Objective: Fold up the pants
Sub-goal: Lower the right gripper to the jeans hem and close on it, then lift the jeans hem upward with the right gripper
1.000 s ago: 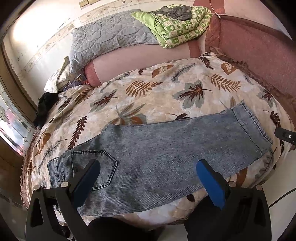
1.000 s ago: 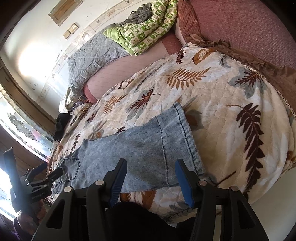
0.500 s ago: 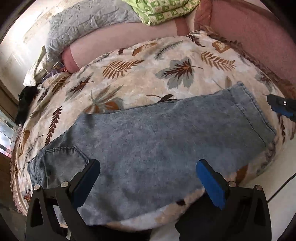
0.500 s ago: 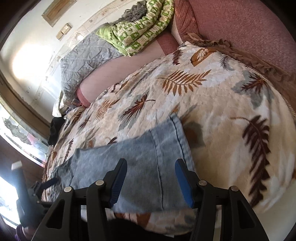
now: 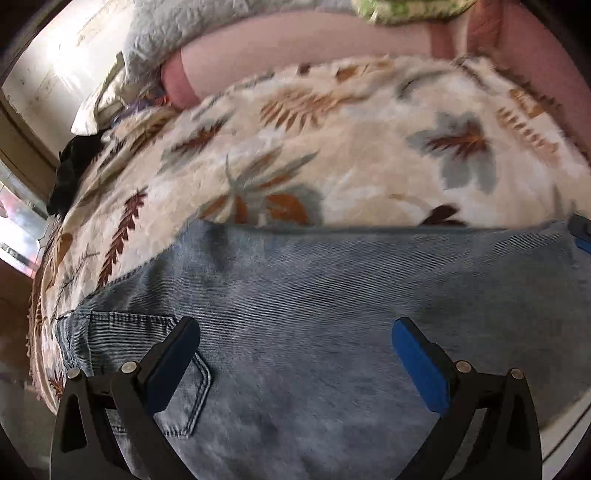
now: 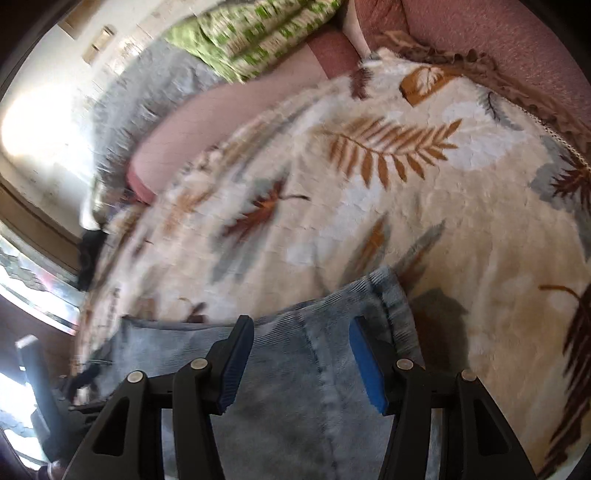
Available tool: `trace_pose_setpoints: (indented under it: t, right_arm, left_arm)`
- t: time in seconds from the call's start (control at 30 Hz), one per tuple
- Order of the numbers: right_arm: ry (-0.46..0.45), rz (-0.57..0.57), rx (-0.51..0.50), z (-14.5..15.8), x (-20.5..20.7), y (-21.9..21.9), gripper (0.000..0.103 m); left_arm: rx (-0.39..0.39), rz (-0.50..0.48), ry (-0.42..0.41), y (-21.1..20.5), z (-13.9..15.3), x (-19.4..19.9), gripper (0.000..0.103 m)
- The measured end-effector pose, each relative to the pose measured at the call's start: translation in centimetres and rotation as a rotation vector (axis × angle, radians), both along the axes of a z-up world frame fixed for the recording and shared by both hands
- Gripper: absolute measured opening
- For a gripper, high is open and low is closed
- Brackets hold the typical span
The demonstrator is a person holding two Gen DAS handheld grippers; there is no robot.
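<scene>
Light blue denim pants (image 5: 314, 314) lie flat across the near edge of a bed, legs stacked. The back pocket (image 5: 133, 332) is at the left, the hem (image 6: 395, 306) at the right. My left gripper (image 5: 295, 339) is open and empty, low over the waist and seat part. My right gripper (image 6: 301, 343) is open and empty, low over the hem end of the pants (image 6: 295, 387). The right gripper's tip shows at the right edge of the left wrist view (image 5: 581, 232). The left gripper shows at the lower left of the right wrist view (image 6: 44, 398).
The bed has a cream leaf-print quilt (image 5: 351, 158). A pink bolster (image 5: 295, 48), a grey quilted pillow (image 6: 147, 85) and a green patterned blanket (image 6: 251, 33) lie at the back. A reddish padded headboard (image 6: 498, 40) stands at the right. A dark cloth (image 5: 72, 162) lies at the far left.
Both grippers have moved down and forward, closer to the pants, which now fill more of each view. The jaws stay open. The pants have not moved.
</scene>
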State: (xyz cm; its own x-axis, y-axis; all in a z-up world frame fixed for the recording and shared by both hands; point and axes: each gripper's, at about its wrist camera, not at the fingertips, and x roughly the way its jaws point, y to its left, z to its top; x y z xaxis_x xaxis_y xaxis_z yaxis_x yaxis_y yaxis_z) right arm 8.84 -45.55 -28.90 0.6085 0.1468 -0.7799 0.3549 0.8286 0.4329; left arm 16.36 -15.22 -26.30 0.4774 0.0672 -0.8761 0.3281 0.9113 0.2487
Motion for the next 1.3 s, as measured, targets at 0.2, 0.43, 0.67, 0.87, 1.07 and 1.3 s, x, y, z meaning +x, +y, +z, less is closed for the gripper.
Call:
trace_pose_setpoints:
  t: [0.2, 0.43, 0.67, 0.87, 1.07, 1.3]
  right_arm:
    - [-0.065, -0.03, 0.017, 0.7, -0.3, -0.9, 0.058]
    - [-0.149, -0.094, 0.059, 3.6, -8.3, -3.6, 0.058]
    - [-0.117, -0.125, 0.202, 2.0, -14.8, -4.8, 0.058]
    - [-0.14, -0.146, 0.342, 0.2, -18.1, -4.2, 0.058]
    - [-0.124, -0.133, 0.38, -1.2, -18.1, -3.1, 0.064]
    - [-0.128, -0.132, 0.471, -3.4, -17.7, -2.4, 0.064]
  left_arm:
    - [-0.004, 0.006, 0.053, 0.4, -1.3, 0.9, 0.103]
    - [-0.071, -0.003, 0.001, 1.9, 2.3, -2.0, 0.103]
    - [-0.127, -0.072, -0.018, 1.8, 4.8, -6.5, 0.103]
    - [-0.138, -0.13, -0.035, 0.8, 5.9, -9.1, 0.103]
    - [-0.127, -0.167, -0.031, -0.8, 5.8, -9.9, 0.103]
    - [-0.108, -0.171, -0.032, -1.5, 5.5, -9.9, 0.103]
